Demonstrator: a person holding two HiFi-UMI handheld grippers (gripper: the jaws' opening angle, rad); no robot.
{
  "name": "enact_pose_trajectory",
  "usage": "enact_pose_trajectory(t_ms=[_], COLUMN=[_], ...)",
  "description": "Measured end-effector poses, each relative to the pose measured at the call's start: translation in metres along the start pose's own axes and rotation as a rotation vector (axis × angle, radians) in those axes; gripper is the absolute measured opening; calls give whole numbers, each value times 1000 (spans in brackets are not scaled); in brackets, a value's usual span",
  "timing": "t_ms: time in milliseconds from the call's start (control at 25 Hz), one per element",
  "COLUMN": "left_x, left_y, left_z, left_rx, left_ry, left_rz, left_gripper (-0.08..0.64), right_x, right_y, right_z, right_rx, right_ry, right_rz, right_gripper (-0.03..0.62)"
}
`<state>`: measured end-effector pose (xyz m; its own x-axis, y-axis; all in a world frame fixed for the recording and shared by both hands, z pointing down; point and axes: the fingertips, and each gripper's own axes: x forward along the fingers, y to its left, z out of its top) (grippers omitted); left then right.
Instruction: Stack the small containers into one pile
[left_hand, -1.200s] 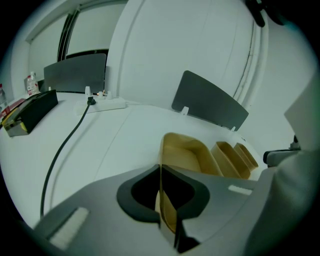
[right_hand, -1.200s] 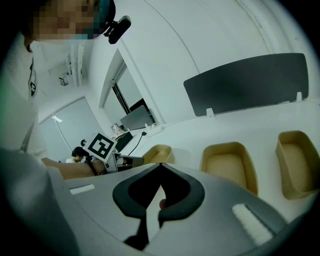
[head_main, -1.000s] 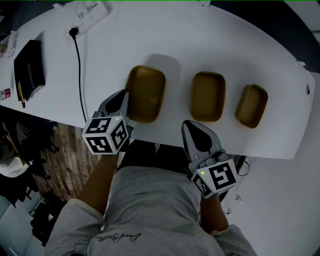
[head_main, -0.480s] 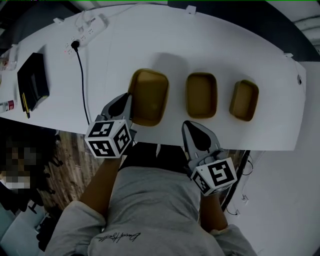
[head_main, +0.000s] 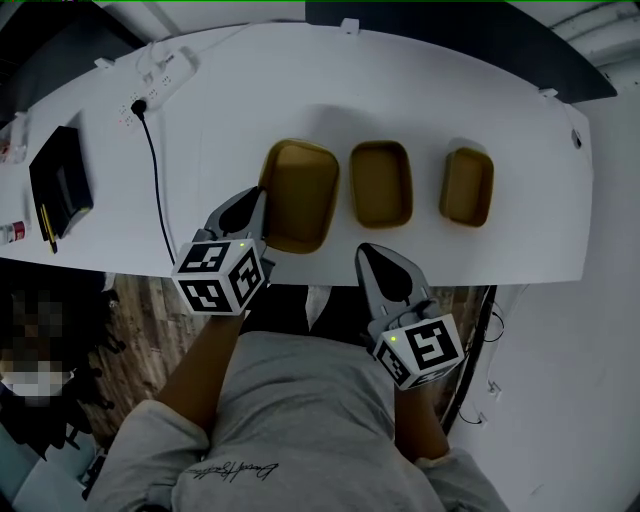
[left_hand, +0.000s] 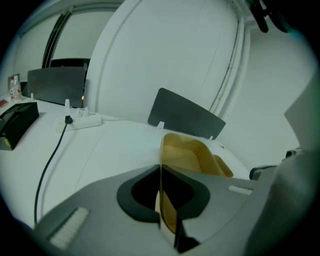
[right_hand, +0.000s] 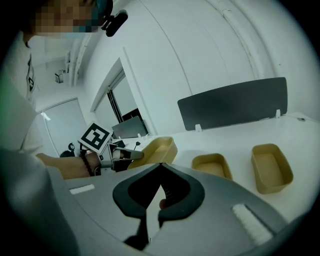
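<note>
Where left tool (head_main: 257, 202) clamps, container (head_main: 300, 185) lies.

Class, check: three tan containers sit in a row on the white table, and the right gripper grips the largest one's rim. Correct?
No: the left gripper grips the rim of the largest container, per the left gripper view; the rest holds.

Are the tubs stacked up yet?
No, the large container, middle container and small container sit apart in a row on the table.
</note>
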<state>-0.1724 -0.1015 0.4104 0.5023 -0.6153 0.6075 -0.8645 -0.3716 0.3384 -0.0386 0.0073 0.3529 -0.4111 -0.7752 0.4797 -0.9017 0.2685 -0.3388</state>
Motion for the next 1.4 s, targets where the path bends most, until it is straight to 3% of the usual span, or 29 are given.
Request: enact_pose_trajectory(t_ms=[440, 800, 1240, 1400], left_x=[21, 46, 80, 87], left_y=[-58, -92, -108, -108], left_z=[-3, -15, -33, -36], left_rx=[-100, -159, -217, -197], left_ry=[-52, -63, -36, -35], left_rz=[74, 110, 144, 167], left_gripper=[11, 11, 11, 11], right_x=[-26, -38, -41, -39], right_y=[-53, -94, -129, -137], right_z=[-3, -6, -12, -14], right_rx=[-42, -51, -42, -36], right_ry=[62, 90, 120, 131], right_rz=[126, 183, 211, 217], right_gripper=[15, 15, 15, 15])
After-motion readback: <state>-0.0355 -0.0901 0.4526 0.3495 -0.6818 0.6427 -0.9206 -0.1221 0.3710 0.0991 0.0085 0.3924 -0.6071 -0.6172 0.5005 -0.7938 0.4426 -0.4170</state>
